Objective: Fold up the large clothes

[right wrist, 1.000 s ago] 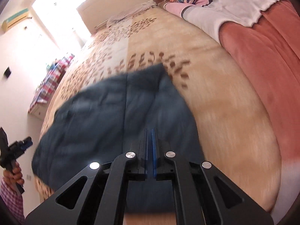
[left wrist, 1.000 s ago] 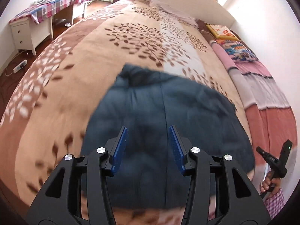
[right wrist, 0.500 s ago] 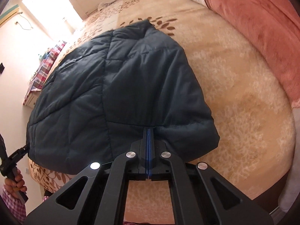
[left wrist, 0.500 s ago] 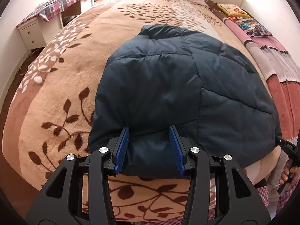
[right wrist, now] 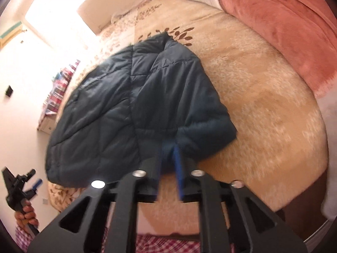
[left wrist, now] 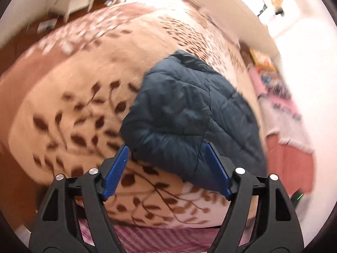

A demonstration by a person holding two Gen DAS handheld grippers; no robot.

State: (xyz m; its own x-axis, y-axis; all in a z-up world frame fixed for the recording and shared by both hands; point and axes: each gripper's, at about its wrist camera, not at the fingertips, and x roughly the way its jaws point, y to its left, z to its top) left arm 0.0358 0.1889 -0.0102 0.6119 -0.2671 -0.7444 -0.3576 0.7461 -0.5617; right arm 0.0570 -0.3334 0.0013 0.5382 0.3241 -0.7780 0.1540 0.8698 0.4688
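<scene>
Right at the bed's near edge, the right hand-held gripper (right wrist: 168,158) has its fingers slightly parted at the jacket (right wrist: 139,105) hem, apparently just letting go; blur makes it hard to be sure. The left hand-held gripper (left wrist: 166,168) is spread wide, holding nothing, hovering by the hem's other corner. One dark puffy jacket, lying flat on the bed (right wrist: 263,105), two grippers. Looks like the laying-out step is done; next you'd regrab a side or sleeve to fold inward.
</scene>
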